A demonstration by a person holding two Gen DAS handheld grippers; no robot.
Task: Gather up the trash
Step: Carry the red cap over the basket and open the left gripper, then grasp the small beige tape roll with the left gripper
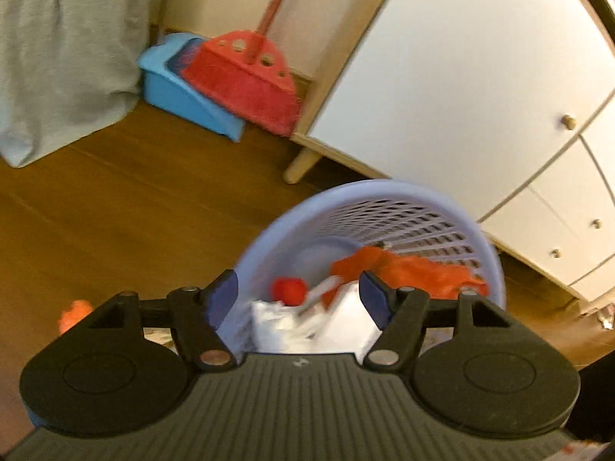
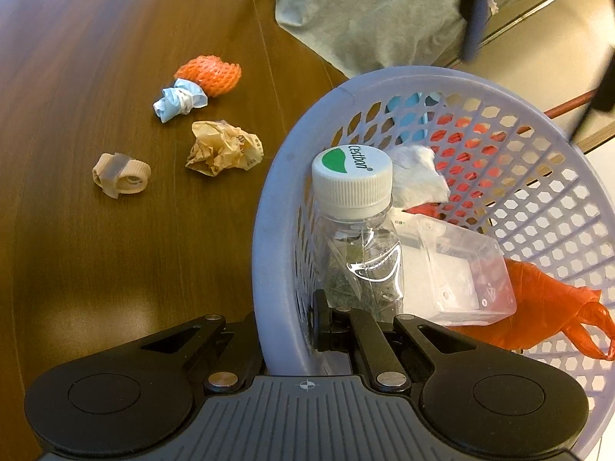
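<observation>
In the left wrist view my left gripper [image 1: 298, 292] is open and hovers over the lavender mesh basket [image 1: 430, 196]; nothing sits between its blue pads [image 1: 223, 296]. Inside the basket lie a red cap [image 1: 288, 288], white paper [image 1: 292, 326] and an orange plastic bag [image 1: 415, 269]. My right gripper [image 2: 307, 322] is shut on the basket's wall [image 2: 276, 230], one finger inside and one outside. In the basket stand a clear bottle [image 2: 357, 246] with a white cap, a clear plastic box [image 2: 461, 276], a white tissue [image 2: 419, 176] and the orange bag [image 2: 538, 307].
On the wood floor left of the basket lie an orange foam net [image 2: 211, 75], a crumpled blue wad [image 2: 180, 101], crumpled brown paper [image 2: 223, 148] and a beige tape roll [image 2: 121, 174]. Grey cloth [image 2: 365, 11], a red broom [image 1: 246, 77], a blue dustpan [image 1: 180, 92] and a white cabinet [image 1: 461, 96] border the floor.
</observation>
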